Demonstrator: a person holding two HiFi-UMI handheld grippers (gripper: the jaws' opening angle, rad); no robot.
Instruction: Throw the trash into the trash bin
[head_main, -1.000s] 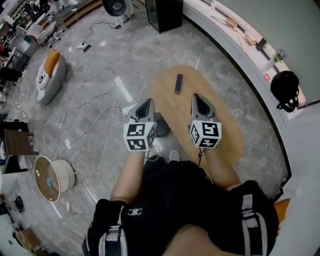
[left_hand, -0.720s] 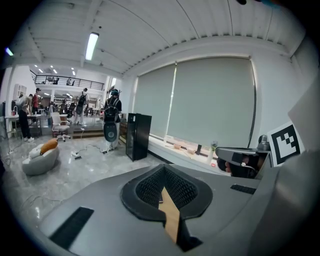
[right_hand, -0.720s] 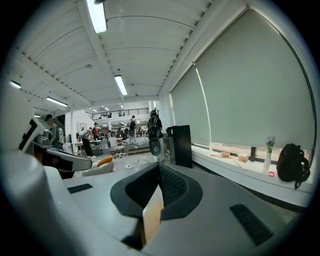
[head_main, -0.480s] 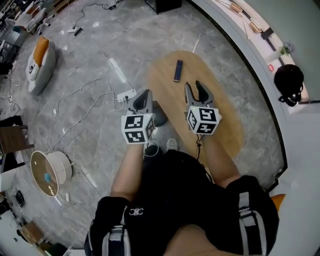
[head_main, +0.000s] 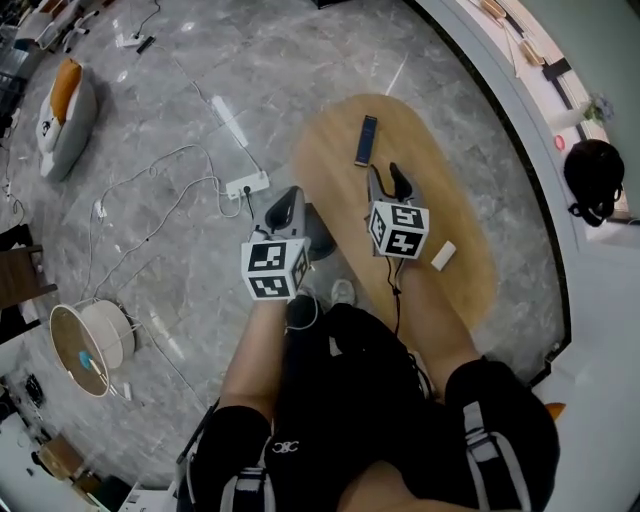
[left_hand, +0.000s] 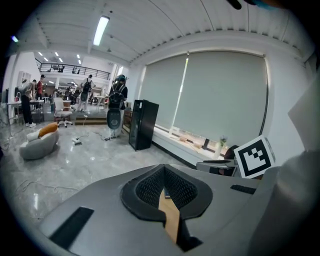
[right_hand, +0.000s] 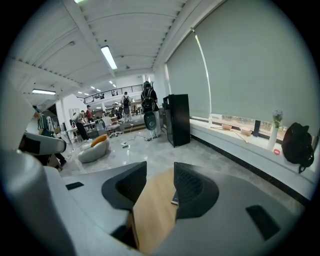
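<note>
A small white object (head_main: 443, 255) lies on the oval wooden table (head_main: 440, 190), near its right front edge. A dark remote-like bar (head_main: 366, 140) lies at the table's far end. My right gripper (head_main: 385, 175) is over the table's middle, pointing at the bar. It is open with nothing between the jaws, which have just been opening; wood shows through the gap (right_hand: 160, 167). My left gripper (head_main: 290, 195) hangs at the table's left edge. Its tips meet (left_hand: 164, 170), and it is shut on nothing.
A round white container with a tan top (head_main: 85, 345) stands on the floor at the lower left. Cables and a power strip (head_main: 245, 185) cross the grey floor left of the table. A window ledge (head_main: 520, 120) with a black backpack (head_main: 593, 180) curves along the right.
Both grippers have come down and forward toward the table. The right jaws went from shut to open. The white object has come into view on the table's right side.
</note>
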